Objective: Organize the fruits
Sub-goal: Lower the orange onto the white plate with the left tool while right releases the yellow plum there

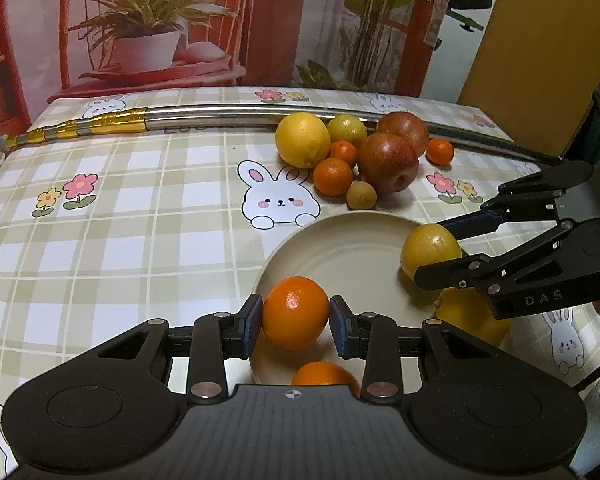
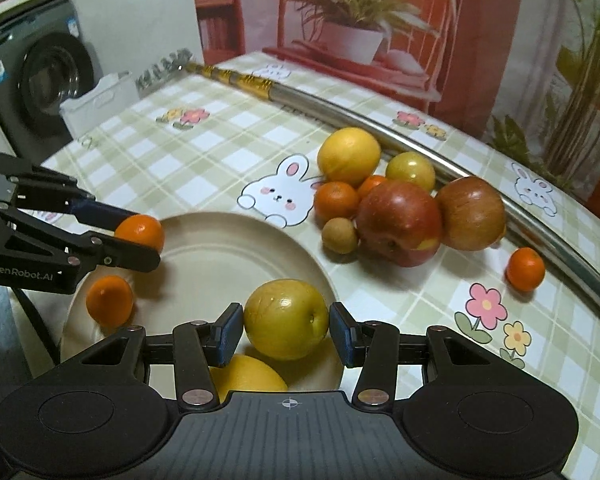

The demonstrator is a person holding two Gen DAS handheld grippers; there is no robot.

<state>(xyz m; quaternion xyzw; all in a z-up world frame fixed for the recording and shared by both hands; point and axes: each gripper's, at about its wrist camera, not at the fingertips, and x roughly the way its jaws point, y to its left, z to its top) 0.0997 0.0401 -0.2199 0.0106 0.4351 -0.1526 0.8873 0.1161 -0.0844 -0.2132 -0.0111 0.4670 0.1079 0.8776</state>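
My left gripper [image 1: 296, 320] is shut on a small orange tangerine [image 1: 296, 312] just above the near left part of a beige plate [image 1: 340, 248]. A second tangerine [image 1: 324, 374] lies on the plate beneath it. My right gripper [image 2: 286, 328] is shut on a yellow-green round fruit [image 2: 286, 318] over the plate [image 2: 220, 256], with a lemon [image 2: 248, 376] lying below. Each gripper also shows in the other view: right gripper [image 1: 430, 252], left gripper [image 2: 146, 238]. Behind the plate sits a pile of fruit: a large lemon [image 1: 302, 140], two red apples [image 1: 388, 162], tangerines and a small brown fruit [image 1: 361, 195].
A long metal pole [image 1: 220, 114] with a gold-striped end lies along the back of the checked tablecloth [image 1: 120, 240]. One tangerine [image 2: 525, 269] sits apart at the right. A washing machine [image 2: 40, 76] and a white basket [image 2: 96, 104] stand beyond the table's left edge.
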